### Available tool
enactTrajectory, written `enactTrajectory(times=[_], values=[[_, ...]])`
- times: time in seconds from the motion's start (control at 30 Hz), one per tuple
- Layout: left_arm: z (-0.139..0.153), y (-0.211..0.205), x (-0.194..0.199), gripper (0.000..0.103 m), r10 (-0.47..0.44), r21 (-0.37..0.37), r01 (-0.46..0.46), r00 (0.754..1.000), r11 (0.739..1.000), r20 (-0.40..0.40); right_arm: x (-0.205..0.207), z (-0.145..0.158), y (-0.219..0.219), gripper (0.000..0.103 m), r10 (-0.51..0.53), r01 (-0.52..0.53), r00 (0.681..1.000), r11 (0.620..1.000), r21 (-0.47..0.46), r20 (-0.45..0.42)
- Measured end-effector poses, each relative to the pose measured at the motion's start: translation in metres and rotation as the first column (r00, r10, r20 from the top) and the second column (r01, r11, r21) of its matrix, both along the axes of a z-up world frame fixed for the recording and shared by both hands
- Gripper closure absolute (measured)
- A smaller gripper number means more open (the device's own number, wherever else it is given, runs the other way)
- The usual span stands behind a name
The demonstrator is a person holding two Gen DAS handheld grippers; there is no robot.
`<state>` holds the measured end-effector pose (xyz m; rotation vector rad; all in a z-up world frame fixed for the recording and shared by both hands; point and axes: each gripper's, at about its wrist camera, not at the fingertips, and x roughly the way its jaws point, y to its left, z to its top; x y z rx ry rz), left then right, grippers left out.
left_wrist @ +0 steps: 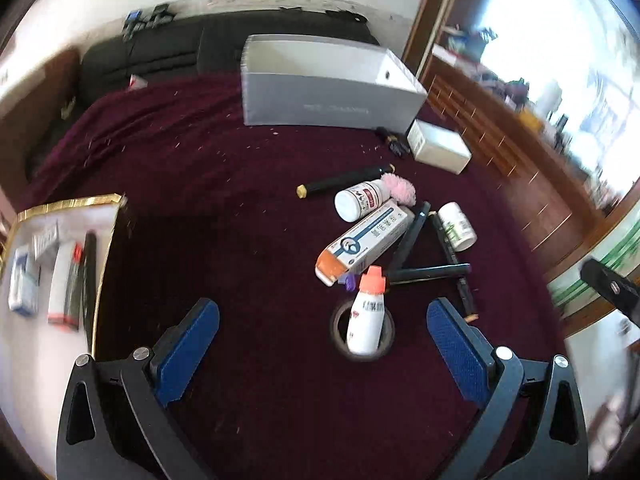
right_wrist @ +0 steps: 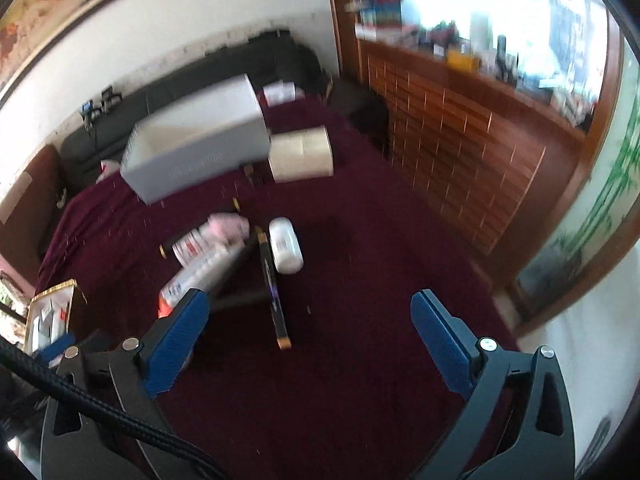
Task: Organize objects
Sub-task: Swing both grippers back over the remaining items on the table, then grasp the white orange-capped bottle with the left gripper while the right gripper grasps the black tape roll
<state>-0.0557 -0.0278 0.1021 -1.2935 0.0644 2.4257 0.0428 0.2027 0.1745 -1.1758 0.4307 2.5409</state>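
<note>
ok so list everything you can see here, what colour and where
cloth: one, maroon, under everything
open box: one, grey, far side
small box: one, white, right of the open box
gold-edged tray: one, white, left edge, holding small packs
pill bottles: two, white, lying in the pile
carton: one, white with blue and orange, mid pile
pens: several, black, strewn in the pile
puff: one, pink, beside a pill bottle
orange-capped bottle: one, white, standing inside a tape roll
left gripper: blue pads, open
right gripper: blue pads, open, nothing between them
</note>
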Motion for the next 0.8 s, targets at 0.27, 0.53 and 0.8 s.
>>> enactTrajectory(times=[0.27,0.53,0.8], values=[[-0.032,0.058,-0.012,0.006,-0.071,-0.169,0.066,0.997,0.983,-0.020,0.018,-0.031,0.019,0.002,-0.007,0.012,0.996,0.999,-0.051,0.085],[-0.046,0.060,-0.012,0.083,-0.114,-0.136,0.125,0.990,0.983,0.084,0.015,-0.035,0.022,0.006,-0.003,0.010,0.994,0.998,-0.068,0.110],[-0.003,0.002,0.004,0.086,-0.068,0.064,0.063,0.994,0.996,0.088,-0.004,-0.048,-0.012,0.007,0.139,-0.117,0.982,0.980,-0.163,0.126]])
